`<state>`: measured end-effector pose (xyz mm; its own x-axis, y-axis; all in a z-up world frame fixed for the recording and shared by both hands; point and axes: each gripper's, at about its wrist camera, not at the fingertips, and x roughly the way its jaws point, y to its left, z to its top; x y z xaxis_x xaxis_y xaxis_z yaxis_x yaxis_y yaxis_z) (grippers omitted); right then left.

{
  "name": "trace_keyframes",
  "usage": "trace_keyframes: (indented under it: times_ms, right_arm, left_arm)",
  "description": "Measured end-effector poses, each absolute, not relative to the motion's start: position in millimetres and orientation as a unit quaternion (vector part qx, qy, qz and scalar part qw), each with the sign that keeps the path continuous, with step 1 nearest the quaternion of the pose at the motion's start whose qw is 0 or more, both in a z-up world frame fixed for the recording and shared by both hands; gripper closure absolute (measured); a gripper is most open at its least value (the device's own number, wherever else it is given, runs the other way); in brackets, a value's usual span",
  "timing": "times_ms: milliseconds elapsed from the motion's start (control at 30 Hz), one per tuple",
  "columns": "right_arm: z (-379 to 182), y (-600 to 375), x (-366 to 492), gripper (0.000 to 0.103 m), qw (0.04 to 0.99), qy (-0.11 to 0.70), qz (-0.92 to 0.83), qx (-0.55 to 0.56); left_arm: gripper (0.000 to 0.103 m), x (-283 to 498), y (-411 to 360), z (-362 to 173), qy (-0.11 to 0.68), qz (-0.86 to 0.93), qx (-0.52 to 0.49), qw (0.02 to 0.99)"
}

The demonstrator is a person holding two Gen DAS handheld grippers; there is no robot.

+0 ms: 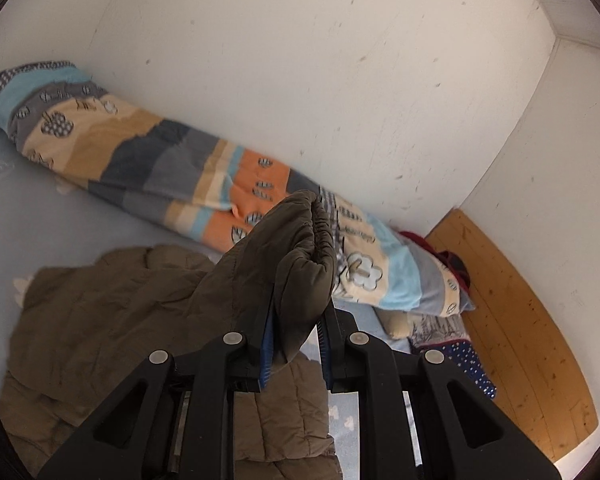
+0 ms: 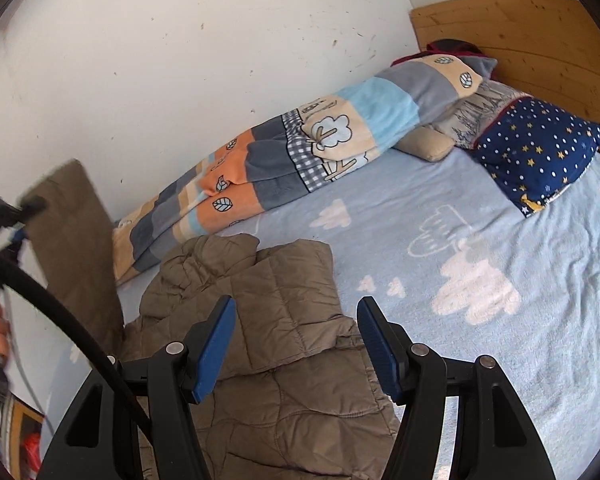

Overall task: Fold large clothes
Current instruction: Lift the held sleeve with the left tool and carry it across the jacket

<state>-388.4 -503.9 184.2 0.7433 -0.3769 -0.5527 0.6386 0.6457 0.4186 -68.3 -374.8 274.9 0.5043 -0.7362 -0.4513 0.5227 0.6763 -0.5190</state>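
Pinching the olive jacket's sleeve (image 1: 300,256), your left gripper (image 1: 296,344) holds it lifted. Your right gripper (image 2: 296,344) hangs open, empty, above the jacket (image 2: 268,320) on the bed (image 2: 520,360)

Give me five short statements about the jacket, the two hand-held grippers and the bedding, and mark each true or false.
1. The left hand-held gripper is clamped on the sleeve of the brown jacket. True.
2. The right hand-held gripper grips the jacket. False: its jaws stand open over it, holding nothing.
3. The patchwork blanket lies rolled along the wall. True.
4. The star-print pillow lies on the jacket. False: it lies by the wooden headboard.
5. The bedsheet is plain white. False: light blue with white clouds.
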Motion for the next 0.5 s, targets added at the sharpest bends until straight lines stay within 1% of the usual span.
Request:
trace_keyframes:
  times_ms: [167,500]
  right_arm:
    - [187.7,-511.3,-397.5,0.035,0.879,0.204,-0.292,0.317]
    - [185.9,-525.4,-403.4,0.035,0.871,0.195,-0.292,0.342]
  left_arm:
    - [0.087,-80.2,-413.3,238.4,0.353,-0.363,-0.137,0.852]
    - [0.085,-115.2,-473.3,141.3,0.41,-0.357,-0.083,0.835]
